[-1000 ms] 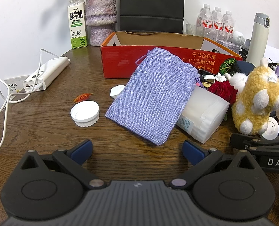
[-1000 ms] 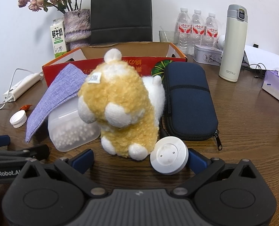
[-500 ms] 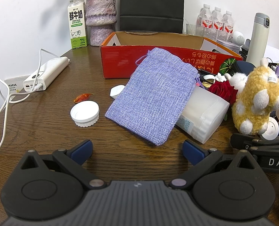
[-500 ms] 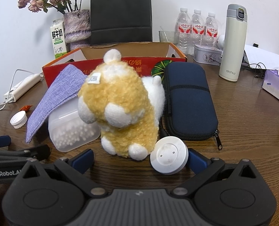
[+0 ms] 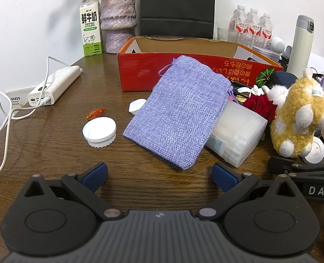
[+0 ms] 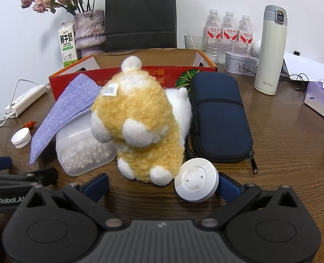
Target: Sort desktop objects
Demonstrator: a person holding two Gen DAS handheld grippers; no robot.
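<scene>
On the wooden counter many things lie in front of a red cardboard box, which is open at the top. A soft purple woven pouch leans over a translucent plastic container with small white balls inside. Just right of the container stands a fluffy yellow and white plush toy, and behind it a dark blue zip case of oblong shape. A round white disc rests against the plush and touches the right blue fingertip of the right tongs.

The left tongs are spread wide and grasp nothing; the pouch's corner lies just ahead of them. The right tongs are also spread wide and empty, with the plush directly in front.

To the left lie one ribbed white cap, one small white lid and one orange wrapper. At the back stand three water bottles, one cream thermos, one milk carton and one rough purple vase.
</scene>
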